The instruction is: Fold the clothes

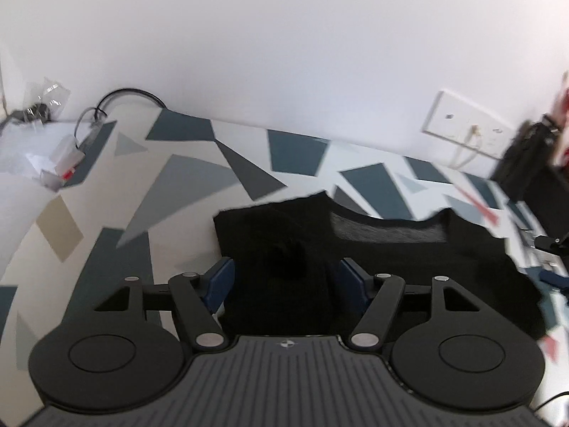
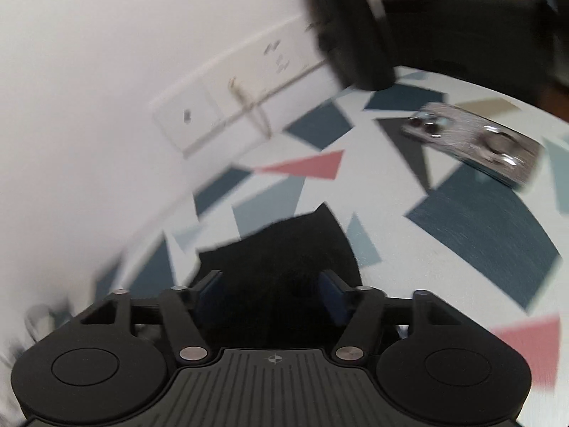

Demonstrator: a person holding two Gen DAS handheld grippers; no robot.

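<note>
Left wrist view: I see the left gripper (image 1: 284, 277) with its blue pads set wide, black fabric lying between them but not pinched.
Garment: the black garment (image 1: 373, 249) lies spread on the surface (image 1: 170, 178), its neckline edge turned toward the wall-side edge.
Fold state: the garment looks partly doubled, with a straight left border, yet I cannot tell how many layers there are.
Right wrist view: the right gripper (image 2: 272, 295) is also spread wide, and a corner of the same black cloth (image 2: 284, 245) sits between its pads.
Blur: this picture is smeared, so I judge that hand is in motion; the direction is unclear.
Why so held: I read both grippers straddling the cloth as fitting either a reach to take an edge or a letting-go once a fold is laid.
Surroundings: a phone (image 2: 473, 142) rests near the surface's right edge, well apart from the cloth; plastic bags (image 1: 42, 135) sit at the far left corner.
</note>
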